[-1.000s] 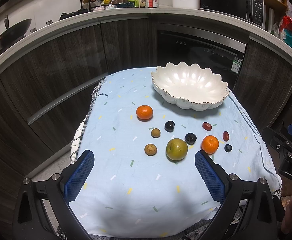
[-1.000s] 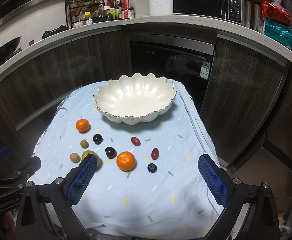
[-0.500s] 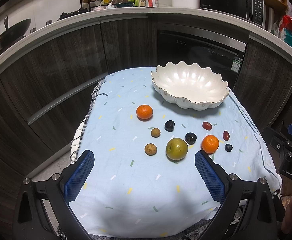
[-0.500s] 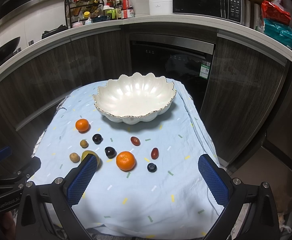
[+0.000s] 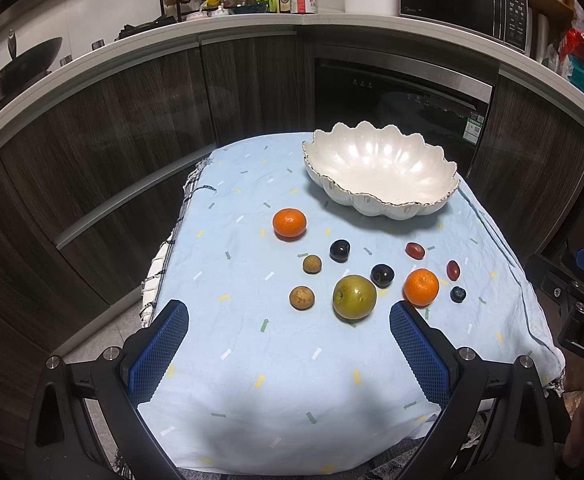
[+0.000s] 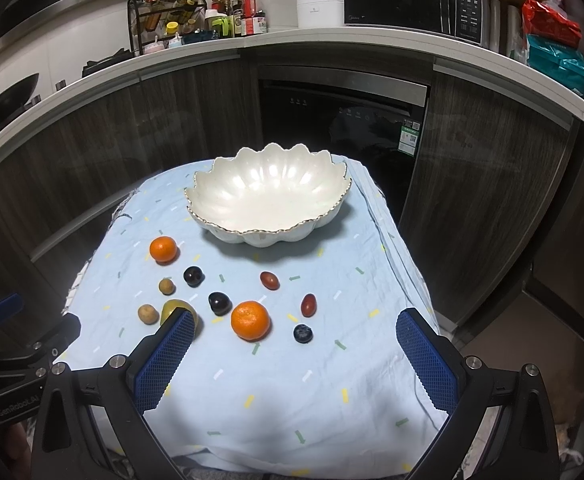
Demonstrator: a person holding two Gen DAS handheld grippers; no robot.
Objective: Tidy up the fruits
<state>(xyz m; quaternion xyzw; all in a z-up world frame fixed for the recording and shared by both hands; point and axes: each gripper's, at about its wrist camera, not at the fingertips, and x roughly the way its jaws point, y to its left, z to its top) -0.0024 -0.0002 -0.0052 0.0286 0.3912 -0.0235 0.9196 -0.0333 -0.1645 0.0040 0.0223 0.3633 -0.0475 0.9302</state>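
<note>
Left wrist view shows the left gripper (image 5: pixel 288 324) with its blue fingers wide apart and holding nothing, low over a blue cloth (image 5: pixel 252 360). Fruits lie on the cloth: two oranges (image 5: pixel 289 223), a green pear (image 5: pixel 354 296), dark plums (image 5: pixel 339 250) and small brown ones, all outside the white bowl (image 5: pixel 379 172). Right wrist view shows the right gripper (image 6: pixel 293 338) wide open too, gripping nothing.

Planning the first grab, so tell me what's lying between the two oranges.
In the left wrist view, two dark plums lie between the far orange and the near orange.
</note>
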